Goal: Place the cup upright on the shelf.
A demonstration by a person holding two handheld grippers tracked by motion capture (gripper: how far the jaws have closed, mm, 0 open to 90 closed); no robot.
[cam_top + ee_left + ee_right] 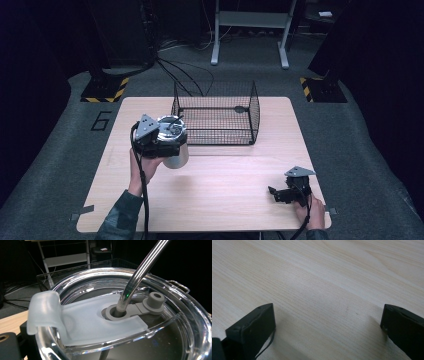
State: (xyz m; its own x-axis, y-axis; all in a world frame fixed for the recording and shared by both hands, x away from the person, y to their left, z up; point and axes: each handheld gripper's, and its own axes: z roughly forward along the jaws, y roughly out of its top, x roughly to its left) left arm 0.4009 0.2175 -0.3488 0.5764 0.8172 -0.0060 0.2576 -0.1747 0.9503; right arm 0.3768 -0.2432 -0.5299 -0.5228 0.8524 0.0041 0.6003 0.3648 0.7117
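Your left gripper (pixel 167 141) has the steel tumbler (pixel 175 150) clamped and held just in front of the wire basket (pixel 215 117), while your right gripper (pixel 276 192) rests wide open, empty, near the table (pixel 225 190) corner.

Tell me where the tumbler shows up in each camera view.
High view: the tumbler is left of centre, held up by the left gripper in front of the basket.
Left gripper view: its clear lid and metal straw are close up.
Right gripper view: not in it; bare table between open jaws.
Shared landmark: the wire basket, behind the lid in the left gripper view.
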